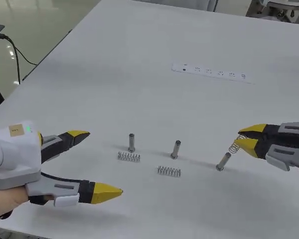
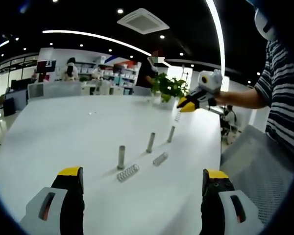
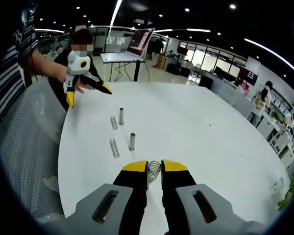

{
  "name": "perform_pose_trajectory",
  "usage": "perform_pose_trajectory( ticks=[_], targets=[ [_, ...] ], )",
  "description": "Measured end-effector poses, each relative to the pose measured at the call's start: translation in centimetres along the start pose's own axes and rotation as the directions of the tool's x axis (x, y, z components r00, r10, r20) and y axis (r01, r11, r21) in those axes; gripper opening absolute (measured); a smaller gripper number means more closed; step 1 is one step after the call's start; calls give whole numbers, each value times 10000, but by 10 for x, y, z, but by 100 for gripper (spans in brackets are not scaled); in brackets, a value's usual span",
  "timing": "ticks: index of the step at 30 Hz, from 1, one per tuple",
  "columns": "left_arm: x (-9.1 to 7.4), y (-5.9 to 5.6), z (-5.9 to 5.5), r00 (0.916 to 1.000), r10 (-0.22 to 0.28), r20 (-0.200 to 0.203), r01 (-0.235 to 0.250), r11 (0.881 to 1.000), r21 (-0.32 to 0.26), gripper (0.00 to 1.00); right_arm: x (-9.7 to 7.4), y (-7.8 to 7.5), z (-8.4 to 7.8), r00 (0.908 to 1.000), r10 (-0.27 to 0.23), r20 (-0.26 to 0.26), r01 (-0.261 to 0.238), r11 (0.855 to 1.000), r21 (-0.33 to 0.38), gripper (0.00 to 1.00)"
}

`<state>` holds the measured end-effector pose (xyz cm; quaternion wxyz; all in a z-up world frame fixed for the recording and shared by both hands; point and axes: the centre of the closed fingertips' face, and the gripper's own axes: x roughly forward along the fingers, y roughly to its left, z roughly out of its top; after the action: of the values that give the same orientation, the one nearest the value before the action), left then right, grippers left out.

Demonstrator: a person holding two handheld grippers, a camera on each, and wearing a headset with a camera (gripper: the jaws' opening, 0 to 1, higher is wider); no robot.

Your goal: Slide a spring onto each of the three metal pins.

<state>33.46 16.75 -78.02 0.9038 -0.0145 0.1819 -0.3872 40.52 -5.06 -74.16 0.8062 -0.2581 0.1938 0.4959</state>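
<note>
Three upright metal pins [image 1: 131, 142] [image 1: 176, 149] [image 1: 223, 161] stand in a row on the white table [image 1: 139, 74]. Two loose springs [image 1: 128, 157] [image 1: 169, 171] lie in front of the left and middle pins. My right gripper [image 1: 247, 138] is shut on a third spring [image 1: 234, 147], which hangs tilted just above and right of the right pin's top. In the right gripper view that spring [image 3: 154, 169] sits between the closed yellow tips. My left gripper [image 1: 97, 162] is open and holds nothing, left of the pins. In the left gripper view the pins [image 2: 121, 156] stand ahead of its jaws.
A white power strip [image 1: 209, 72] lies farther back on the table. The table's near edge runs close under the left gripper. A person's striped sleeve [image 2: 279, 93] shows at the right of the left gripper view. Office desks and people are in the background.
</note>
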Motion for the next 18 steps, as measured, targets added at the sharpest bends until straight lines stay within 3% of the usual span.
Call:
perform_pose_trajectory(
  ticks=[18],
  targets=[
    [-1,1,0,9999,125,48,-125,9999,-70,98,6,-3,-7,9999,-124,-90,127,9994,310,7]
  ],
)
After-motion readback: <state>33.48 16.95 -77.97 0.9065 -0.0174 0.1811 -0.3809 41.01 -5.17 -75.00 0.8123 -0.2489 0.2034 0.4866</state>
